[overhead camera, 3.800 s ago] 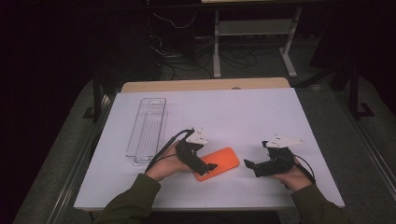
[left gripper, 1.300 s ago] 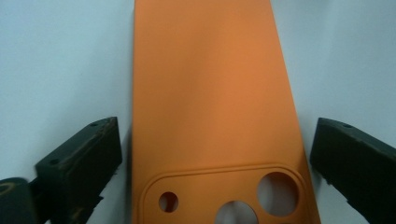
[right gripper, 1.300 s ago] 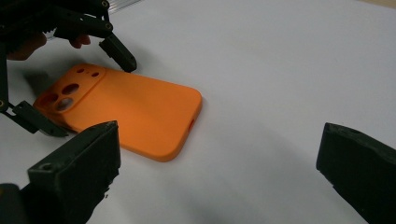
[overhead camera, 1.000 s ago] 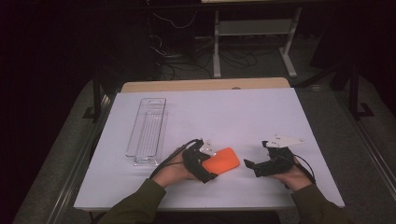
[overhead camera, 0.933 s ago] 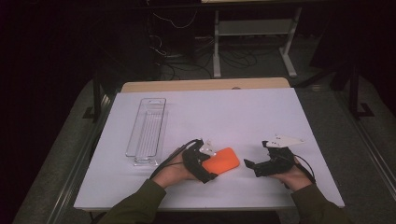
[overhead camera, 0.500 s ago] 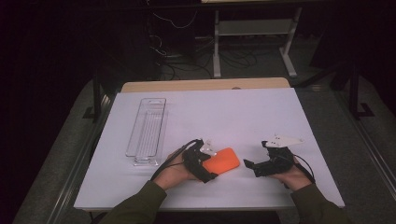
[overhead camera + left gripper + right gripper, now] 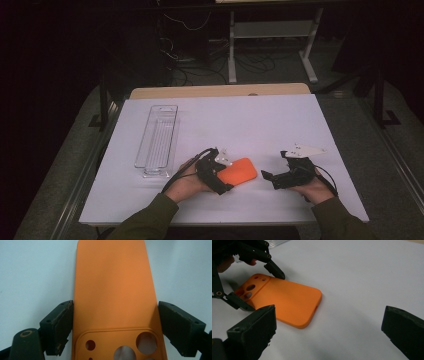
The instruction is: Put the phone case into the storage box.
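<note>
An orange phone case [image 7: 241, 171] lies flat on the white table [image 7: 260, 120], its camera cut-outs toward my left hand. My left gripper [image 7: 226, 176] is shut on it. In the left gripper view the two black pads [image 7: 62, 322] press on the long edges of the case [image 7: 112, 282] near the cut-outs. My right gripper [image 7: 267, 178] rests on the table to the right of the case, a short gap away, and points at it. Its jaws stand wide open [image 7: 329, 312] with nothing between them, and beyond them I see the case [image 7: 287, 301] and the left gripper [image 7: 263, 291].
A long clear plastic tray [image 7: 157, 136] stands to the left of my left hand. A grey three-cornered plate [image 7: 303, 149] sits on top of the right gripper. Bare table stretches behind both grippers; the front edge is close under the forearms.
Since the earliest frame my left gripper has come off the top of the case and now sits at its left end, astride it. Over the last second nothing has visibly moved.
</note>
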{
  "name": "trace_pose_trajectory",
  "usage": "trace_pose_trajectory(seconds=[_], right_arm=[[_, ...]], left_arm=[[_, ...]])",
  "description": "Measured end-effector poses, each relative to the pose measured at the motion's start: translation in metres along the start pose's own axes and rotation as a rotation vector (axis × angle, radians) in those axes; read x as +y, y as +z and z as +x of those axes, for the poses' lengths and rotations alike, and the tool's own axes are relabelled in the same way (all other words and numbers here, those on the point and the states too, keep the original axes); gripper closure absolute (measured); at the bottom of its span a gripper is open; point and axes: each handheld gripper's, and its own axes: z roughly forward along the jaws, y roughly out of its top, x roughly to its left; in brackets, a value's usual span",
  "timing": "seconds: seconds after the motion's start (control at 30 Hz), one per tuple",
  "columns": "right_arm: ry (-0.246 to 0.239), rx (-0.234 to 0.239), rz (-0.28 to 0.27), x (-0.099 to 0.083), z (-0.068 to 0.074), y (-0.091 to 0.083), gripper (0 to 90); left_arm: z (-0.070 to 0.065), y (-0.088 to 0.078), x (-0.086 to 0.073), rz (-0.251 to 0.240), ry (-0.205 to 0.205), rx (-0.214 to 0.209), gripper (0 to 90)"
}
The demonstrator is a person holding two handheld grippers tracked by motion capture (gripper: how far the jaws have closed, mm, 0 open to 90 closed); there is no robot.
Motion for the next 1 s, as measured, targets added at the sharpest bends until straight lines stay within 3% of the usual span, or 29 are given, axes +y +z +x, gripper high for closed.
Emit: trace_pose_trajectory(seconds=[0.03,0.17,0.27,0.47,0.67,0.83,0.93,0.97,1.0], right_arm=[[0.001,-0.001,-0.001,0.000,0.000,0.000,0.0],[0.002,-0.001,-0.001,0.000,0.000,0.000,0.0],[0.002,-0.001,-0.001,0.000,0.000,-0.001,0.0],[0.006,-0.002,-0.004,0.000,0.000,-0.001,0.0],[0.010,-0.002,-0.003,0.000,-0.001,-0.001,0.0],[0.003,-0.002,-0.002,0.000,-0.001,-0.001,0.0],[0.005,0.000,0.000,0.000,0.000,0.000,0.0],[0.007,0.000,0.002,0.000,0.000,0.000,0.0],[0.007,0.001,0.003,0.000,0.000,0.000,0.0]], left_arm=[[0.002,-0.002,0.001,0.006,0.017,-0.003,15.6],[0.003,-0.006,0.002,-0.023,-0.008,-0.009,15.7],[0.005,-0.011,0.003,-0.028,0.006,-0.011,15.7],[0.006,-0.018,0.007,-0.050,-0.013,-0.021,15.7],[0.011,-0.027,0.011,-0.040,-0.003,-0.016,15.7],[0.015,-0.034,0.015,-0.054,-0.029,-0.010,15.7],[0.019,-0.038,0.017,-0.041,-0.013,-0.006,15.7],[0.019,-0.038,0.018,-0.059,-0.039,-0.009,15.7],[0.020,-0.039,0.018,-0.051,-0.027,-0.007,15.7]])
